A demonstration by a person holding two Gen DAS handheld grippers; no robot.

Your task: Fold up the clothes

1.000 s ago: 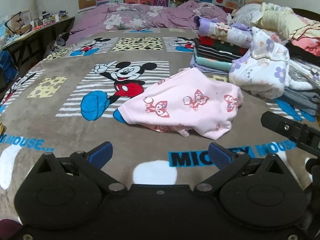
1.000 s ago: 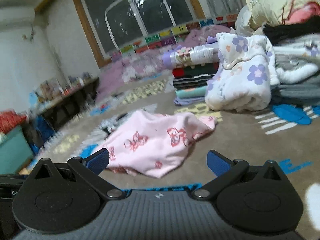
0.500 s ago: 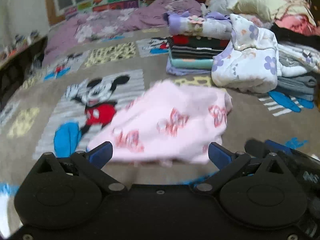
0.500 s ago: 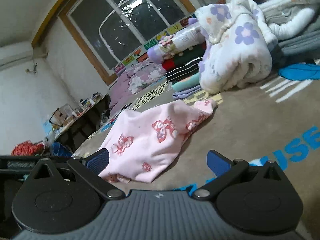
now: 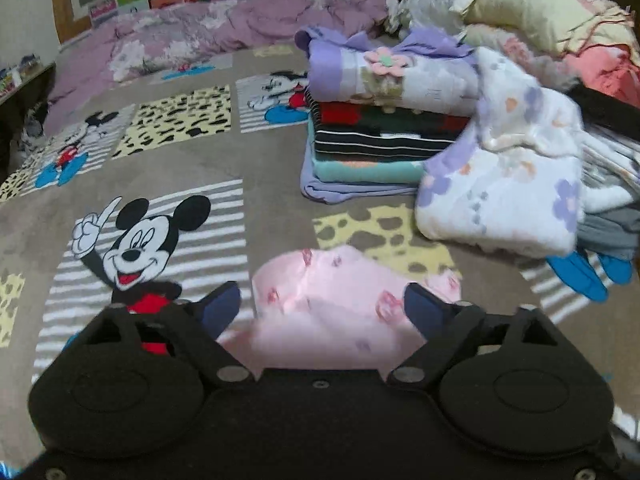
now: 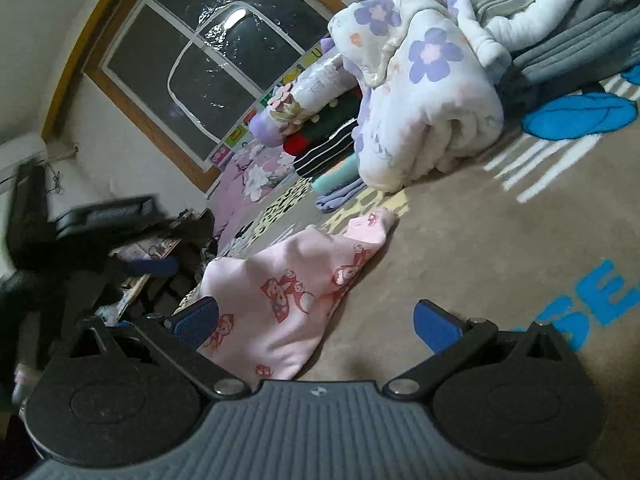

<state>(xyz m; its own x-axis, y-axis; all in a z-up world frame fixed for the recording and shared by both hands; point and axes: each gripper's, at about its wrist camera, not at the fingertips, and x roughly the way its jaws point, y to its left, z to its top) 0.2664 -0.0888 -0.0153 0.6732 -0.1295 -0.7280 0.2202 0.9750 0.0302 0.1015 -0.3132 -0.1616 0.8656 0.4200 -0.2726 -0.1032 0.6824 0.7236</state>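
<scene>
Pink cotton garment (image 5: 344, 308) with a small red cartoon print lies rumpled on the bed (image 5: 256, 160), on a brown cartoon-mouse blanket (image 5: 280, 216). Left wrist view: left claw (image 5: 322, 304) tilted down over the garment's far end, jaws closing; the cloth lies between the blue pads (image 5: 222, 306) but neither pad can be seen pressing on it. Picture soft with blur here.

Right wrist view: right claw (image 6: 318, 322) low and close to level, rolled to one side, jaws wide apart. Near edge of the garment (image 6: 296, 292) lies between and just ahead of its pads; left pad (image 6: 196, 320) overlaps the cloth in view, contact not clear. Nothing gripped.

Beyond the garment, near but apart: a stack of folded clothes (image 5: 372, 140), striped, red and teal layers, a lilac roll on top. Just beside it on the right, a white fleece bundle with purple flowers (image 5: 504, 184). A dark window (image 6: 200, 68) on the far wall.
</scene>
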